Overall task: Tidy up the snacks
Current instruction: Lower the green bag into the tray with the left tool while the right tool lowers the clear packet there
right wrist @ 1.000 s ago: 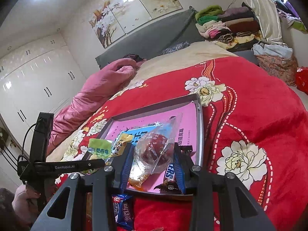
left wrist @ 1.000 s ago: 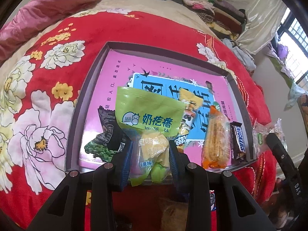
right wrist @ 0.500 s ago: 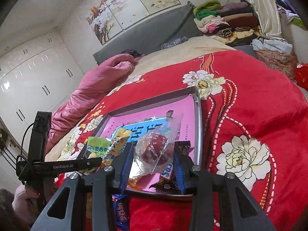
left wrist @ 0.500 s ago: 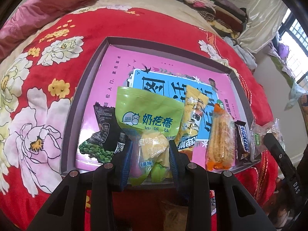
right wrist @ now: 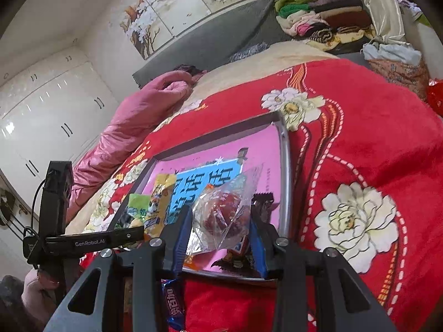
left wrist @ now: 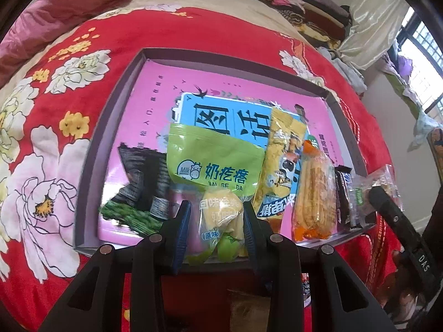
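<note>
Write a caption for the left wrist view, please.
Left gripper holds a green milk-candy bag above the pink tray of snacks on a red blanket.

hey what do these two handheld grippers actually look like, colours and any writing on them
Both the left gripper and right gripper are matte black with silver screws and ribbed blue finger pads. White lettering reads GenRobot.AI on one body, DAS on the other.

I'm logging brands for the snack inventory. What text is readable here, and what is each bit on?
"Milk", "奶疙瘩", "NAI GE DA": green snack bag, held by the left gripper.
"(原味)": same bag, lower clear part.
"GenRobot.AI": left gripper's body, right wrist view.
"DAS": right gripper's body.
Box lid print, the yellow packet and the chocolate bar: not reliably readable.
</note>
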`<move>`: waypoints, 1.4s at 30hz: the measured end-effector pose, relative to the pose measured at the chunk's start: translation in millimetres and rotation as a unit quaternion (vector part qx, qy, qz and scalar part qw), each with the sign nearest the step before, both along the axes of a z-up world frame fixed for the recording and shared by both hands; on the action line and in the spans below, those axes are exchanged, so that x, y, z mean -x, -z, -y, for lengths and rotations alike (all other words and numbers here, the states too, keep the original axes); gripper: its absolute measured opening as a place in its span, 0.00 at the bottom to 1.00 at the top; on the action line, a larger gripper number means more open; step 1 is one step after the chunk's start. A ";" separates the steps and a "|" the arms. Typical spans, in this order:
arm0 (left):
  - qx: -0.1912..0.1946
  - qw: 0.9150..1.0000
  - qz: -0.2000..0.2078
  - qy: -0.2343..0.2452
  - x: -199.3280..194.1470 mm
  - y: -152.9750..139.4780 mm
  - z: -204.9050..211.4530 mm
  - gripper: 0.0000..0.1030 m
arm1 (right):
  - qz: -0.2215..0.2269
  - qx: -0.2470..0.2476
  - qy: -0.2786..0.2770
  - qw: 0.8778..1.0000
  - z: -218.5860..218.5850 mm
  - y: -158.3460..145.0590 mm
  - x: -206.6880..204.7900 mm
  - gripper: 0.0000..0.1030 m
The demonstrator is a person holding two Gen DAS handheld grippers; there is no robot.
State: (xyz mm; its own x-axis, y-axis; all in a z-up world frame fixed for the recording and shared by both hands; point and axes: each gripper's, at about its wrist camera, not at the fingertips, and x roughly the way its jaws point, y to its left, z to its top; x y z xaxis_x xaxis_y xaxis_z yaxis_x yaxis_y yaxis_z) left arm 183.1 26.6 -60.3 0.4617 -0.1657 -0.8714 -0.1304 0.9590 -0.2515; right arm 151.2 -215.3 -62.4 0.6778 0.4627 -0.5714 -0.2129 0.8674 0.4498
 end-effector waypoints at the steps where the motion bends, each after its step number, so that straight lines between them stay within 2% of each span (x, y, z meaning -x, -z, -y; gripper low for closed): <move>1: 0.000 1.000 0.000 0.001 -0.2 0.0 1.1 0.36 | -0.003 0.002 -0.005 1.000 -2.1 1.7 -0.8 0.39; 6: 0.003 1.000 0.000 0.001 0.1 -1.1 0.6 0.37 | -0.019 -0.001 -0.029 0.999 -10.8 10.1 -2.7 0.39; 13: 0.007 1.000 0.001 0.000 1.1 -2.8 -1.0 0.38 | -0.006 -0.021 -0.050 0.999 -14.9 8.1 -3.1 0.40; 16: 0.005 1.000 0.001 0.002 1.6 -4.4 0.3 0.38 | -0.005 -0.008 -0.051 0.999 -16.8 7.9 -5.1 0.40; 22: 0.004 1.000 0.005 0.005 4.6 -9.6 1.3 0.38 | -0.002 0.032 -0.037 0.999 -18.6 6.5 -4.2 0.42; 27: 0.003 1.000 0.011 0.006 6.6 -15.4 0.6 0.38 | 0.002 0.047 -0.024 0.999 -16.0 4.4 -3.9 0.51; 37: 0.009 1.000 0.018 0.005 10.9 -21.2 -2.9 0.39 | 0.018 0.036 0.007 0.999 1.3 -4.4 -1.8 0.57; 42: 0.014 1.000 0.027 0.002 13.9 -27.4 -6.7 0.44 | 0.025 0.028 0.020 0.999 8.9 -8.9 0.1 0.57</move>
